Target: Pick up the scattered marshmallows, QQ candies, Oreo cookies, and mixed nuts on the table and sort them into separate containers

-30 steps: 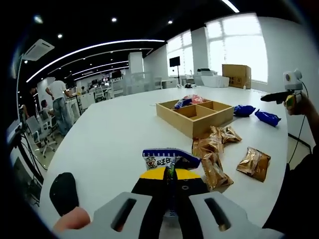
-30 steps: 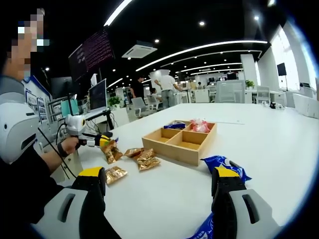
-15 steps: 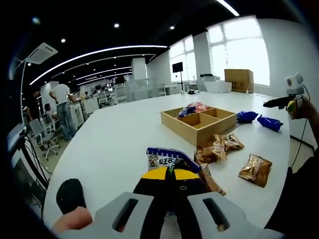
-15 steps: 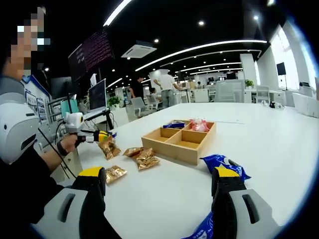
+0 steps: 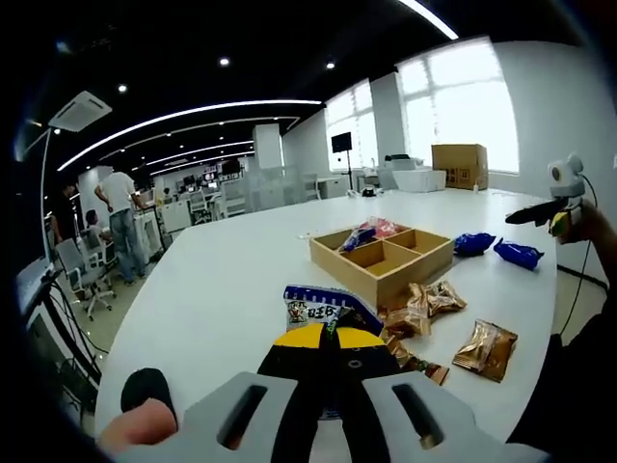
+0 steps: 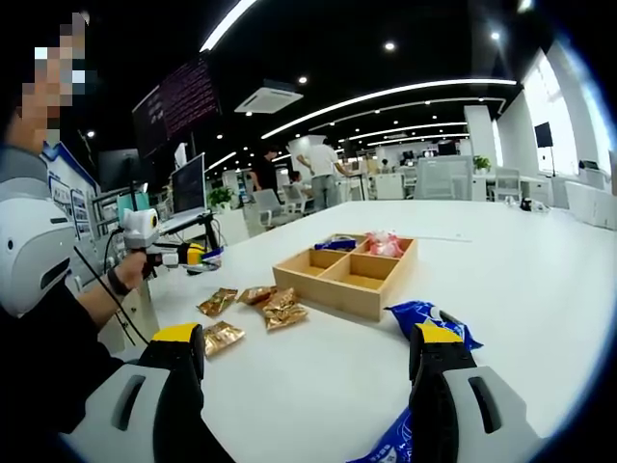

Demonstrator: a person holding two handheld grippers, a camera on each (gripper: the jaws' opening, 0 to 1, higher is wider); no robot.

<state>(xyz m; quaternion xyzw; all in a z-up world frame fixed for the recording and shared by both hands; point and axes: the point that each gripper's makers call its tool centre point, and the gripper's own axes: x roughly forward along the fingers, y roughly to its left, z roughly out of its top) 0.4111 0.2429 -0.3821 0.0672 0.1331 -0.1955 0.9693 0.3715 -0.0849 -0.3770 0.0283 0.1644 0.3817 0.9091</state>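
The left gripper [image 5: 325,359] has its fingers clamped on a blue-and-white candy packet [image 5: 323,308], lifted above the counter [image 5: 222,280]; the wooden tray [image 5: 382,257] lies ahead and to the right of it, so this hand looks nearer to the drop. The packet is flat and crinkled, its long axis running across the fingers, with printed lettering on its face. The right gripper [image 6: 313,371] holds its fingers wide apart and empty above the counter, a blue packet [image 6: 424,317] just beyond its right finger, the tray further ahead.
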